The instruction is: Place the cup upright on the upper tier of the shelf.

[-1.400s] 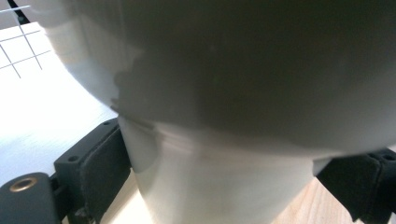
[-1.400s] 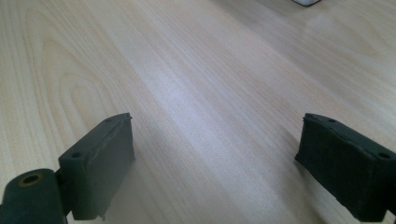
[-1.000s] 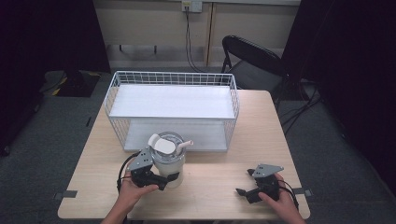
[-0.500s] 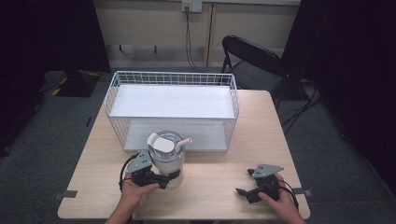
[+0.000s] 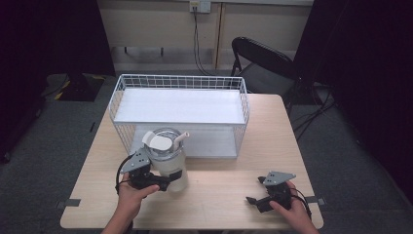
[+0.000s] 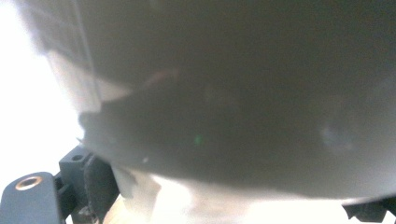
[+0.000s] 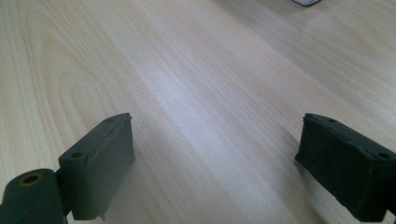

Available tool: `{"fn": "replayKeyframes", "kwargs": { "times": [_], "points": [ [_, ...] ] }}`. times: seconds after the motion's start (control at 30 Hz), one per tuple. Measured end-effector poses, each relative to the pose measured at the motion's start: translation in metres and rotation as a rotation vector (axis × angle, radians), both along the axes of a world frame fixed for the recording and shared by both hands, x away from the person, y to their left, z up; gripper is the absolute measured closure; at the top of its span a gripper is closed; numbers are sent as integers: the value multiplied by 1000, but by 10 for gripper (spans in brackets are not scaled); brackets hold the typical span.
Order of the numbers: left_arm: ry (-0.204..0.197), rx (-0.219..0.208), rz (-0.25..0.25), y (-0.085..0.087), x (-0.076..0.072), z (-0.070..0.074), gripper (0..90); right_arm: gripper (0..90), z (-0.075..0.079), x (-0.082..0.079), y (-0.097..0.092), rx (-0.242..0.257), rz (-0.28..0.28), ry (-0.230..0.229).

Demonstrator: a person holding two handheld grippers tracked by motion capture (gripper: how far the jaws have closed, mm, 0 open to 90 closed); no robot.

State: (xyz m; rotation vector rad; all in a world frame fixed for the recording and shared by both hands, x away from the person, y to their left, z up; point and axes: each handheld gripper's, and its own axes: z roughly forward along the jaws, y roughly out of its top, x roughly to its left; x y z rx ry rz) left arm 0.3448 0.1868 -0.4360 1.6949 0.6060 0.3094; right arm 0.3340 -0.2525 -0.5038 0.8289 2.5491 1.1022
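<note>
A clear plastic jug (image 5: 168, 163) with a white lid and spout is seen upright on the wooden table (image 5: 219, 195), just in front of the white wire basket (image 5: 180, 105). It is clasped low on its body by the left gripper (image 5: 163, 181), whose jaws are closed against its sides. A dark label is borne on the jug's front, but no writing on it can be read, and no brand can be made out anywhere. In the left gripper view the jug (image 6: 233, 93) is pressed so close that it appears as a blurred grey mass, and the jaws are largely cut off at the lower corners. The right gripper (image 5: 257, 201) is rested on the table near the front right corner, its jaws spread wide with nothing between them but bare wood (image 7: 196, 93).
</note>
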Motion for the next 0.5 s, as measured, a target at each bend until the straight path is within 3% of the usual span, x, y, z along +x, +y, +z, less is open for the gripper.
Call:
{"fn": "replayKeyframes", "kwargs": {
  "times": [0.27, 0.5],
  "points": [
    [28, -24, 9, 2, 2, 10, 101, 100, 0, 0, 0, 0, 0, -1],
    [26, -22, 14, -1, 5, 20, 102, 100, 0, 0, 0, 0, 0, -1]
  ]
}}
